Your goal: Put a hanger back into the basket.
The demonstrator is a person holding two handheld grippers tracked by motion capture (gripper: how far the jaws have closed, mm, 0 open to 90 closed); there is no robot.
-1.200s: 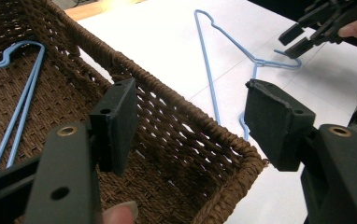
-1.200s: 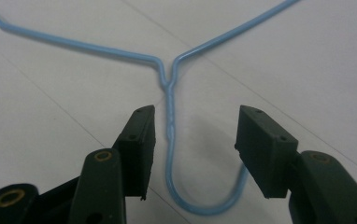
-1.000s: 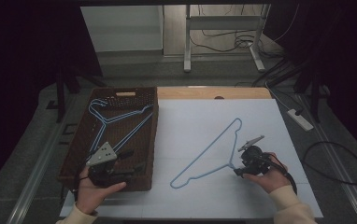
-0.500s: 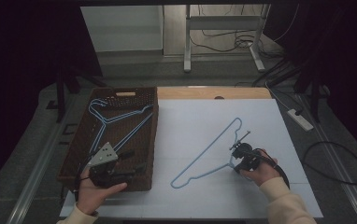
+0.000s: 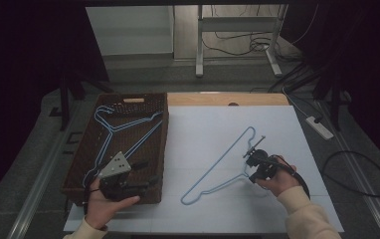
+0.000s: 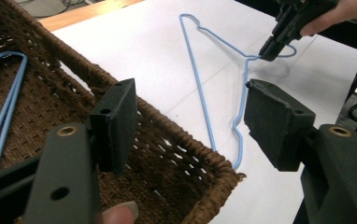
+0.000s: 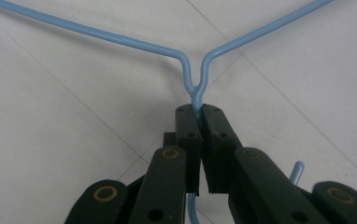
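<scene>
- Hanger point(image 5: 218, 169): blue wire, lying flat on the white worktop point(image 5: 203, 134), right of the basket point(image 5: 164, 144). Its neck is near and right, where the two shoulders meet. The body opens away from the neck to the left and far side, with its long bar running from far right to near left.
- Right gripper point(image 7: 199, 109): fingers point(image 7: 188, 126) are closed on the hanger's neck just below the fork of the shoulders. The hook curls back under the gripper, its tip visible beside the right finger. In the high view this gripper point(image 5: 255, 162) sits at the hanger's right end.
- Left gripper point(image 6: 188, 109): fingers point(image 6: 116, 121) are spread wide with nothing between them, held over the basket's near right corner. In the high view it point(image 5: 128, 181) rests at the basket's near edge.
- Basket: brown wicker, on the left of the worktop, with more blue hangers point(image 5: 113, 129) lying inside.
- Key relation: the basket lies to the left of the held neck, and the hanger's body points toward it. The right gripper has the hold; the left is nearer the basket but apart from the hanger.
- Judgement: a move to the basket would carry the hanger leftward, body first, with the near end of the bar nearest the wicker rim.
</scene>
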